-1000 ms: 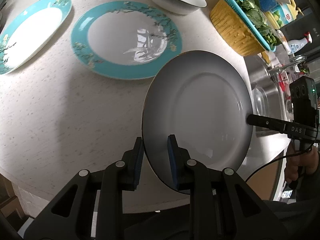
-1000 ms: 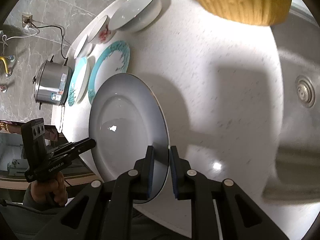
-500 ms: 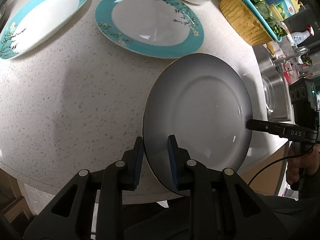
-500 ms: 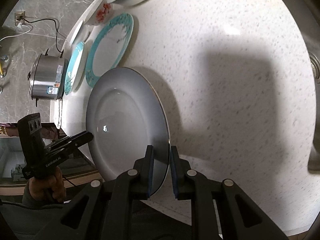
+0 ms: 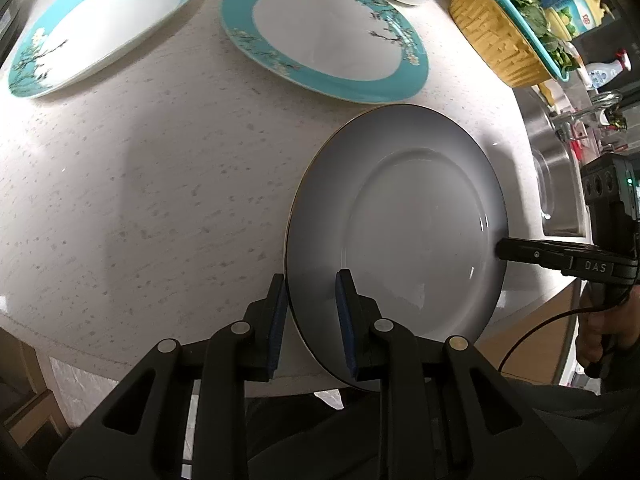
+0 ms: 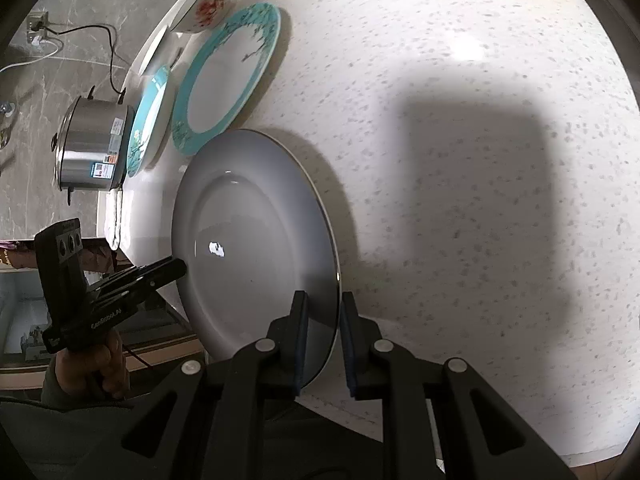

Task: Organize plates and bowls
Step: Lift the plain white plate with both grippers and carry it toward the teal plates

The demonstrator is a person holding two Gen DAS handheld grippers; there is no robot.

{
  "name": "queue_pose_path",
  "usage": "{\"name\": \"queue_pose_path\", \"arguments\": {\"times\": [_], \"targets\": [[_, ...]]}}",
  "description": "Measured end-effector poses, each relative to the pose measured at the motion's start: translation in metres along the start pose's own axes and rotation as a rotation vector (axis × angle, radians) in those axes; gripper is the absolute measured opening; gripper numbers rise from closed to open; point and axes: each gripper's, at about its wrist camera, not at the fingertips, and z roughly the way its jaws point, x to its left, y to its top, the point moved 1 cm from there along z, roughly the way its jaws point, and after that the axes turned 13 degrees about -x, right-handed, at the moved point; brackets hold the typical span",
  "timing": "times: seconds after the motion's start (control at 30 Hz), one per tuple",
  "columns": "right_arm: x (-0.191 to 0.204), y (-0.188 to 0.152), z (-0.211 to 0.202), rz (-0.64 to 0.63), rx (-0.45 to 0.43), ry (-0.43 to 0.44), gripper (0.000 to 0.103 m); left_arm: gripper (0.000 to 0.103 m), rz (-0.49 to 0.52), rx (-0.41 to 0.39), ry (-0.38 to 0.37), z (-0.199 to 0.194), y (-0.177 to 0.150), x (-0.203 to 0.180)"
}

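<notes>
Over the counter [image 5: 140, 184], claws [image 5: 310, 320] downtilted

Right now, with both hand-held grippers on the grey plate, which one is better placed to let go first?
Probably left: the right hand-held gripper clamps the grey plate over the countertop, the left hand-held gripper past its edge.

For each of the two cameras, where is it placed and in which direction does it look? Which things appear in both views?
Left wrist: on the left gripper, looking steeply down at the counter; it shows its own fingers and the right gripper.
Right wrist: on the right gripper, looking down across the counter; it shows the left gripper and a hand.
Shared: the grey plate, clamped by both, and two teal-rimmed plates.
</notes>
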Motion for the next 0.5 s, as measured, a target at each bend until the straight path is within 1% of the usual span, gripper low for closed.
{"name": "queue_pose_path", "arguments": {"times": [0.17, 0.5], "targets": [[0.012, 0.0, 0.011, -0.02, 0.014, 0.01, 0.018, 0.022, -0.02, -0.006, 0.016, -0.009, -0.006, 0.017], [0.047, 0.004, 0.036, -0.07, 0.039, 0.032, 0.018, 0.022, -0.06, -0.039, 0.051, -0.032, -0.008, 0.067]]}}
